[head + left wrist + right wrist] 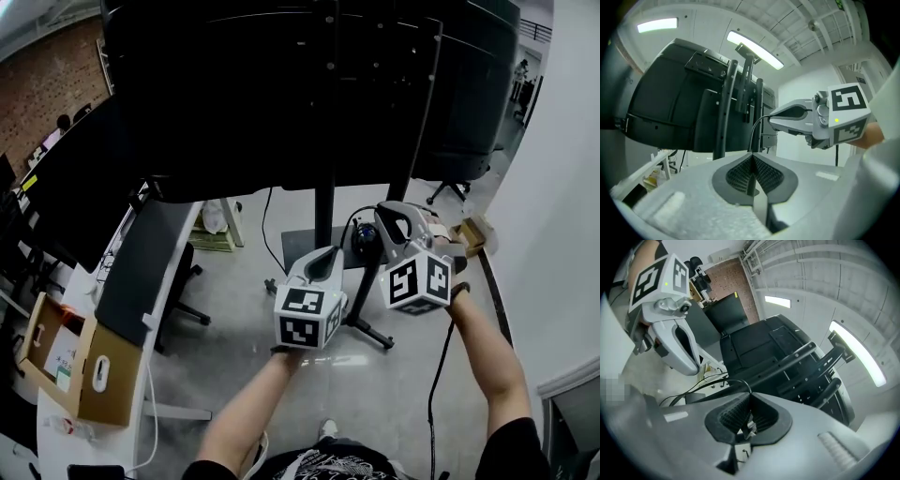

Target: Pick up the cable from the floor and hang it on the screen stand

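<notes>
Firstly, far left: open cardboard box (pixel 94 370) on a white desk (pixel 52 441), dark monitors behind it.
Left of centre: black office chair (pixel 183 286) on the grey floor (pixel 244 356), close beside the desk.
Upper centre: large black screen (pixel 281 94), seen from the back, filling the top of the head view.
Screen stand (pixel 324 211): black upright pole under the screen, running down to a flat base on the floor. Both tools are held just in front of it.
Left gripper (pixel 327 253): raised off the floor and pointing toward the pole. Its own view shows the ribbed pads (pixel 738 176) pressed together on a thin black lead.
Cable (pixel 753 129): leaves the left gripper's tips, rises and bends right to the tip of the other tool. This stretch hangs in the air between the two, near the stand, and none of it touches the floor.
Right gripper (pixel 387 212): just right of the left one and slightly higher. Its own view shows the pads (pixel 733 416) clamped on the cable's end.
Plug (pixel 749 426): small silver connector lodged between the right jaws, with the cable (pixel 705 389) arching out leftward from them.
Right forearm: a black line (pixel 434 384) drops beside it toward the floor. Whether it is the same cable cannot be told.
Far right: white wall (pixel 562 234).
</notes>
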A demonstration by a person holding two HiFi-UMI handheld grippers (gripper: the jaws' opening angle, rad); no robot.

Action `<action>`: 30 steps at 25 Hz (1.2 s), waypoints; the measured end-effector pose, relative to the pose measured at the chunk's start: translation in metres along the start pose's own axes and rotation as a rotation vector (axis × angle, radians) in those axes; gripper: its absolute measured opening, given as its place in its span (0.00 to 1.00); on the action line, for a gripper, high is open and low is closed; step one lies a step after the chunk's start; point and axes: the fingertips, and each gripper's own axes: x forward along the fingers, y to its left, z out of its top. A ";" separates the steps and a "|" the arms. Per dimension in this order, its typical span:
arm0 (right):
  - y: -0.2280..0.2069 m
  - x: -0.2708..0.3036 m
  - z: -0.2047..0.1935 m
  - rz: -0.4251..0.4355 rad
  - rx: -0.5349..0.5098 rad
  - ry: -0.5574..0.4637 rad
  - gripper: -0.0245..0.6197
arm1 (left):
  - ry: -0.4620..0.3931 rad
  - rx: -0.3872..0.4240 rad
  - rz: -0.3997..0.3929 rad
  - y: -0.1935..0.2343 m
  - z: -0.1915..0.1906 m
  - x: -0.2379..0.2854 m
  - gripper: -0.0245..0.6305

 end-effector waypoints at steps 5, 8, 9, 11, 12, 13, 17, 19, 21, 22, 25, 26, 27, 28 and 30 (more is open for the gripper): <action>-0.074 0.021 0.044 -0.026 -0.014 -0.082 0.06 | -0.078 0.043 -0.003 -0.002 0.066 0.008 0.04; -0.112 0.035 0.068 -0.036 -0.040 -0.124 0.06 | -0.133 0.075 0.015 0.003 0.103 0.010 0.04; -0.125 0.040 0.078 -0.042 -0.045 -0.134 0.06 | -0.148 0.088 0.024 0.006 0.114 0.009 0.04; -0.149 0.048 0.097 -0.054 -0.055 -0.148 0.06 | -0.173 0.115 0.043 0.014 0.136 0.009 0.04; -0.161 0.053 0.106 -0.061 -0.063 -0.153 0.06 | -0.185 0.124 0.052 0.018 0.146 0.009 0.04; -0.173 0.059 0.115 -0.068 -0.070 -0.157 0.06 | -0.197 0.127 0.059 0.023 0.156 0.010 0.04; -0.223 0.086 0.151 -0.091 -0.099 -0.150 0.06 | -0.232 0.116 0.059 0.041 0.193 0.017 0.04; -0.247 0.098 0.169 -0.112 -0.137 -0.136 0.06 | -0.251 0.127 0.049 0.048 0.210 0.021 0.04; -0.271 0.106 0.184 -0.131 -0.163 -0.117 0.06 | -0.268 0.150 0.038 0.056 0.225 0.027 0.04; -0.283 0.110 0.190 -0.136 -0.167 -0.108 0.06 | -0.275 0.160 0.034 0.061 0.233 0.030 0.04; -0.313 0.123 0.204 -0.158 -0.176 -0.073 0.06 | -0.280 0.180 0.033 0.079 0.255 0.040 0.04; -0.321 0.127 0.207 -0.167 -0.182 -0.061 0.06 | -0.281 0.189 0.033 0.085 0.262 0.043 0.04; -0.328 0.131 0.210 -0.175 -0.188 -0.050 0.06 | -0.284 0.200 0.032 0.089 0.269 0.045 0.04; -0.335 0.135 0.213 -0.185 -0.193 -0.040 0.06 | -0.289 0.212 0.028 0.092 0.276 0.047 0.04; -0.348 0.140 0.216 -0.205 -0.198 -0.021 0.06 | -0.298 0.233 0.014 0.095 0.286 0.051 0.04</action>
